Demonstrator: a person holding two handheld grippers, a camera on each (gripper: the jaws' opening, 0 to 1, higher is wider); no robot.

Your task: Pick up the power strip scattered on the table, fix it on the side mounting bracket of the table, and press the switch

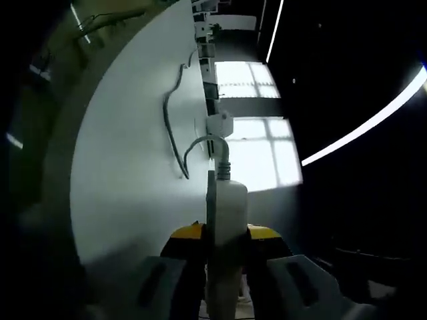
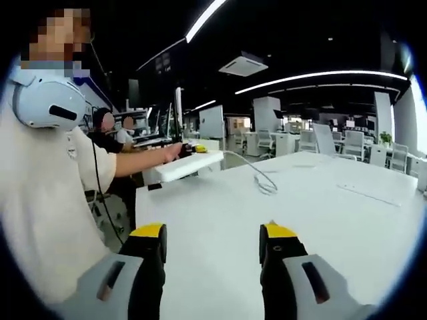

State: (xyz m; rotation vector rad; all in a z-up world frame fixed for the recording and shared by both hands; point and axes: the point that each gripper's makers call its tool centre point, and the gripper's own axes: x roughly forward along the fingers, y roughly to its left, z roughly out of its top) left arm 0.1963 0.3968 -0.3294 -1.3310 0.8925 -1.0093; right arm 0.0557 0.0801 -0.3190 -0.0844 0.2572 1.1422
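Left gripper view: at the bottom centre of the frame the left gripper, with yellow-tipped fingers on grey bodies, is closed on the white power strip, which stands edge-on between them and reaches up to mid-frame. A grey cable leaves the strip's upper end, arches to the left and trails in a long curve over the white tabletop, which fills the left-centre of the frame as a tilted surface. A small white bracket-like fitting sits on the tabletop's edge just above the strip; whether it touches the cable cannot be told. To the right lie bright window panes and a curved ceiling light strip against darkness. Right gripper view: at the bottom of the frame the right gripper shows its two fingers spread wide with nothing between them, above the tabletop. At left-centre a person in a light shirt extends a hand with the power strip over the tabletop's near-left corner, its cable looping onto the surface at centre. Office desks and chairs fill the upper right.
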